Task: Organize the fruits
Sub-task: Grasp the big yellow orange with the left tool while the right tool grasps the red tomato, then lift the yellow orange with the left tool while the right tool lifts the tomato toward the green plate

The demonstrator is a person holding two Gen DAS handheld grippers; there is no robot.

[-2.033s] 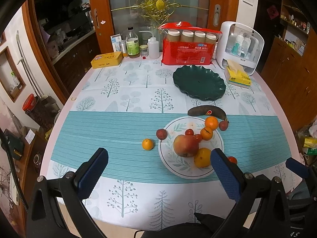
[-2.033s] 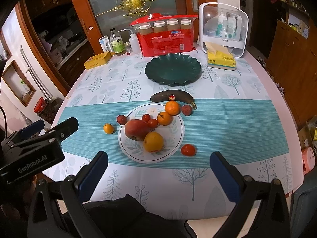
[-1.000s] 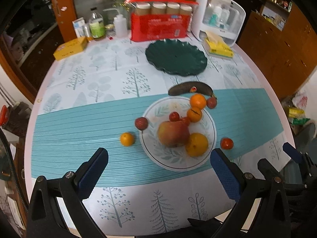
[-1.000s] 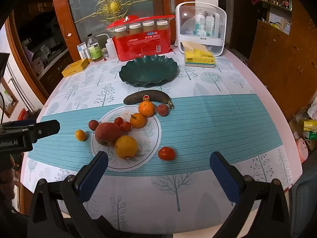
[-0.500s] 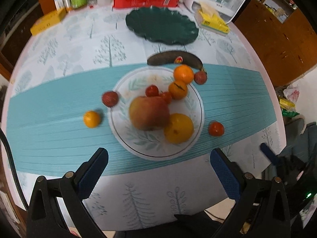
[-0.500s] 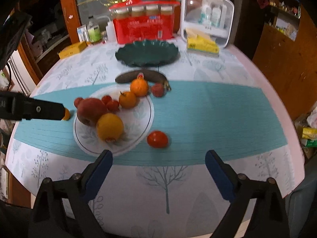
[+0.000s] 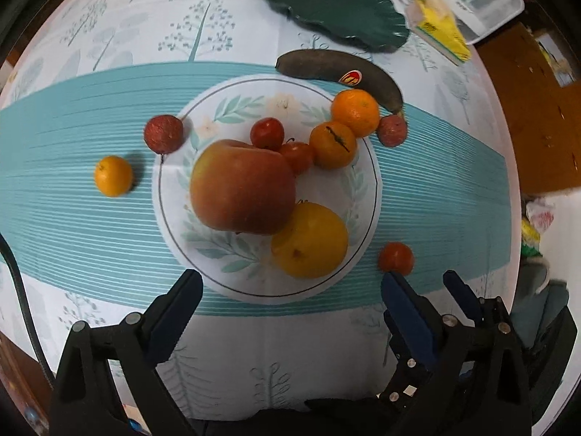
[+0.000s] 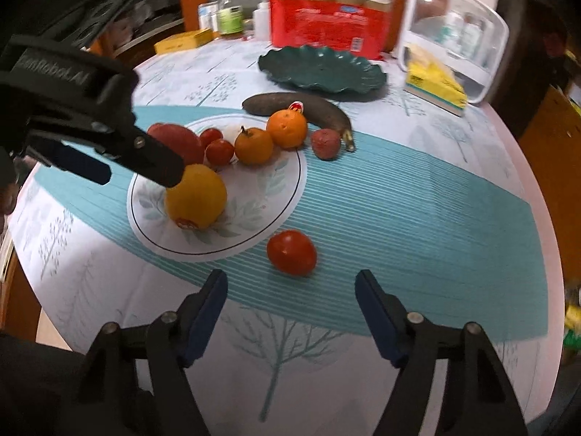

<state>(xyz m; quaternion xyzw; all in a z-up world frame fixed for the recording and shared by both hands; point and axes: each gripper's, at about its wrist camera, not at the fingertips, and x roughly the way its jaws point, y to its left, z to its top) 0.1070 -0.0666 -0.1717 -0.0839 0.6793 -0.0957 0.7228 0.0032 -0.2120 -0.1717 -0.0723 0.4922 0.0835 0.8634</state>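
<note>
A white leaf-patterned plate (image 7: 225, 276) holds a big red apple (image 7: 241, 187), a yellow orange (image 7: 308, 241), two small tomatoes and two mandarins. My left gripper (image 7: 290, 290) is open, hovering just above the plate's near edge. My right gripper (image 8: 290, 292) is open, just short of a loose red tomato (image 8: 291, 252) on the cloth; that tomato also shows in the left wrist view (image 7: 395, 258). A dark banana (image 7: 337, 69), two lychees (image 7: 163, 133) and a small orange (image 7: 113, 176) lie around the plate.
An empty dark green plate (image 8: 321, 69) stands behind the banana. Behind it are a red pack of jars (image 8: 326, 23), a white storage box (image 8: 457, 36), yellow tissues (image 8: 434, 83), bottles and a yellow box (image 8: 183, 40). The table edge curves off on the right.
Both grippers have dropped and moved forward toward the fruit. The left now hovers over the plate; the right has closed in on the loose tomato. No fruit has moved.
</note>
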